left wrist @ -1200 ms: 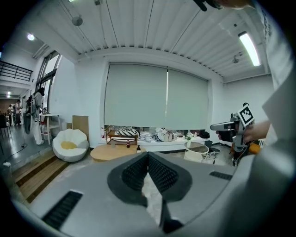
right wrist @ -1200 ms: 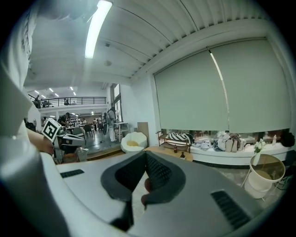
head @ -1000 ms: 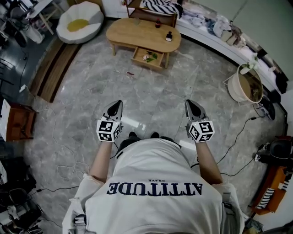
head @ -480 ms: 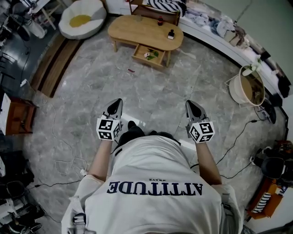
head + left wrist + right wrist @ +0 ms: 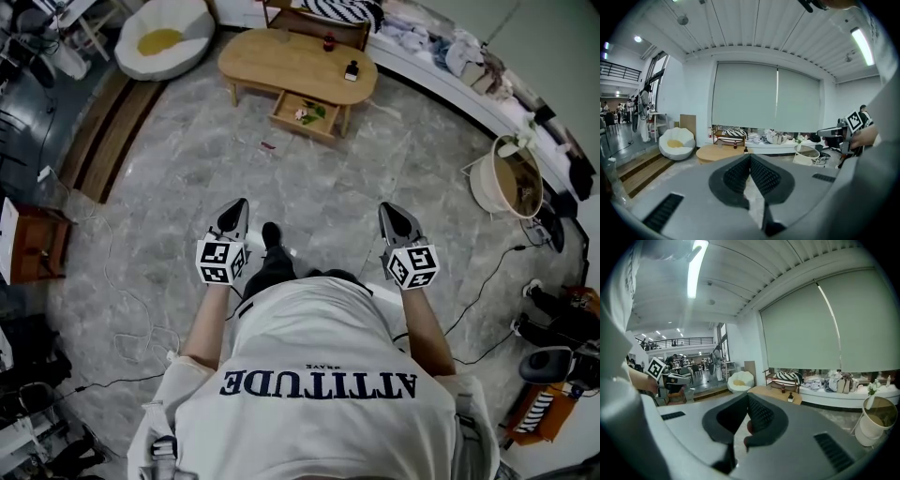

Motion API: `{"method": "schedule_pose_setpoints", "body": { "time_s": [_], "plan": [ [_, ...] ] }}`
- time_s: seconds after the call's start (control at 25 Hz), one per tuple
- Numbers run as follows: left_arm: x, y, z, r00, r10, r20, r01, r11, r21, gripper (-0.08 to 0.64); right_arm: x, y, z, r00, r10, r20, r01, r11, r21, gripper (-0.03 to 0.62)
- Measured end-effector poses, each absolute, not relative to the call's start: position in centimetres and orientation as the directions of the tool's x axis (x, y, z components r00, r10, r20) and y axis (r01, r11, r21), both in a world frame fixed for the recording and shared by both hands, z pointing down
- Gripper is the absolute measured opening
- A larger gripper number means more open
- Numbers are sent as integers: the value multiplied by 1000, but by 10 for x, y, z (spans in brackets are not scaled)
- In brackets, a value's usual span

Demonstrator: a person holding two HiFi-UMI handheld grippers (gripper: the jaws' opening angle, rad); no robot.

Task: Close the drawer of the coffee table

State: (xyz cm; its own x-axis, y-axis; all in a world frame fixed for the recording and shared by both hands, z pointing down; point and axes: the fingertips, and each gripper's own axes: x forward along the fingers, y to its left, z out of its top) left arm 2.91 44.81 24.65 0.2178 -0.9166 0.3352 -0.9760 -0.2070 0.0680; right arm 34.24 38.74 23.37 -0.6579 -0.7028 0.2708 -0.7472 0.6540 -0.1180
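Foot has stepped forward, open drawer still well off; left gripper and right gripper closed, empty.

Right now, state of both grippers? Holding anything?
Left gripper: closed, jaws together, nothing held.
Right gripper: closed, jaws together, nothing held.

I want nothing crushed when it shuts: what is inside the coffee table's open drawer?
The drawer holds a small pale item beside something green, too small to identify. Its back part is hidden under the tabletop.
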Motion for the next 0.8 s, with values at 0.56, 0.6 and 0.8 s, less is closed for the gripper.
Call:
{"method": "schedule_pose_setpoints", "body": {
  "time_s": [0.56, 0.6, 0.8],
  "plan": [
    [-64, 352, 250, 252, -913, 322, -968, -238, 82, 17, 256, 314, 229, -639, -712, 290, -760, 642, -99, 15],
    [-71, 344, 250, 257, -911, 323, -966, -246, 75, 16, 248, 307, 227, -636, -716, 289, -763, 640, -94, 15],
    [-101, 311, 255, 293, -893, 342, -955, -293, 54, 17, 212, 276, 224, -616, -730, 295, -778, 622, -86, 15]
  ]
}}
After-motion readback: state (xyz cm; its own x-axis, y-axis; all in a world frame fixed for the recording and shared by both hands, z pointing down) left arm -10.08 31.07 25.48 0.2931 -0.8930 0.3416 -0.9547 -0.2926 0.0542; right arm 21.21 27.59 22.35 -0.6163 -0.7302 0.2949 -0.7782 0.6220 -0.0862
